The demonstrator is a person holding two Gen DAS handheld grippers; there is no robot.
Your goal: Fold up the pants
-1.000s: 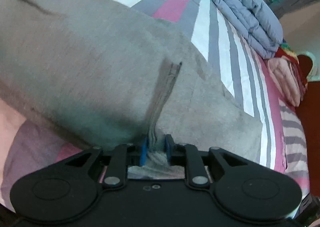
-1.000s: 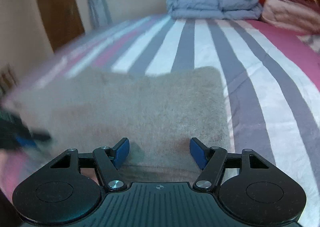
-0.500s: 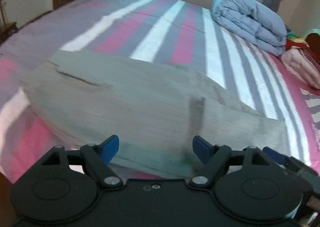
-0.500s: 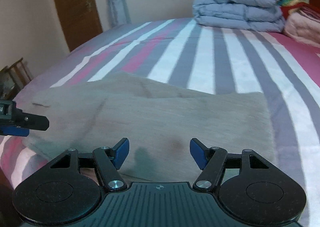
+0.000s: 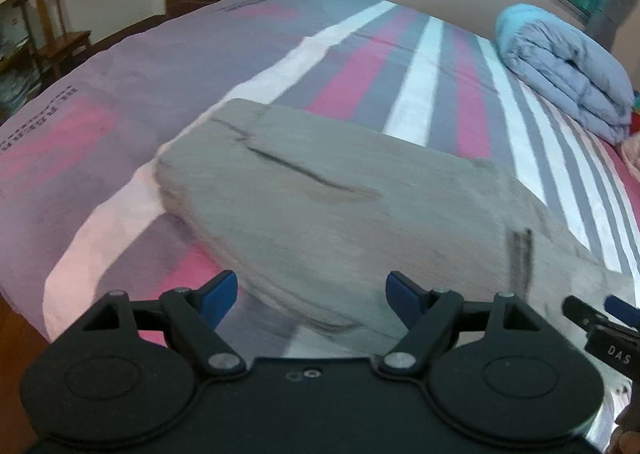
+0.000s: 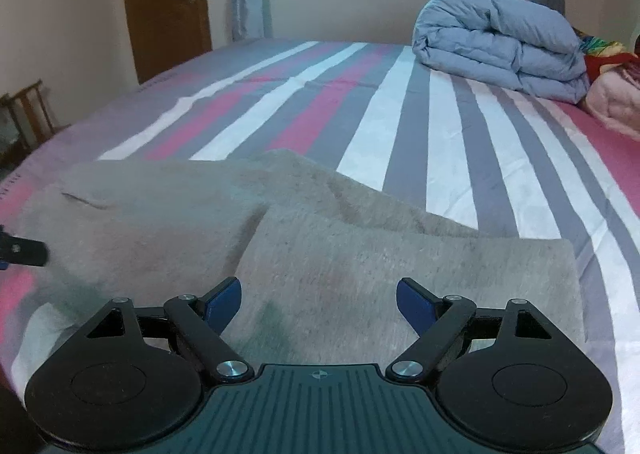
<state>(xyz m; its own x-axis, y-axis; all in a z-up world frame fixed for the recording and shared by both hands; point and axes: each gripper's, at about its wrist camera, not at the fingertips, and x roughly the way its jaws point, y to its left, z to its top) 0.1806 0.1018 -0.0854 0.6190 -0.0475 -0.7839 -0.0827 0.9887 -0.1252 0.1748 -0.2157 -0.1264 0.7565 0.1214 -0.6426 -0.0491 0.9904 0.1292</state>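
Two matte black plastic handheld grippers, left (image 5: 311,296) and right (image 6: 319,300), each with blue pads on angled black linkage arms, silver pivot screws, two round black discs at the base; right body ribbed dark teal with small crosshair mark, white "DAS" lettering on its side.

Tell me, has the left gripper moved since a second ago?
Yes. The left gripper let go of the grey pants and backed away: the folded blue quilt looks farther off, and its jaws, just opened, stand empty.
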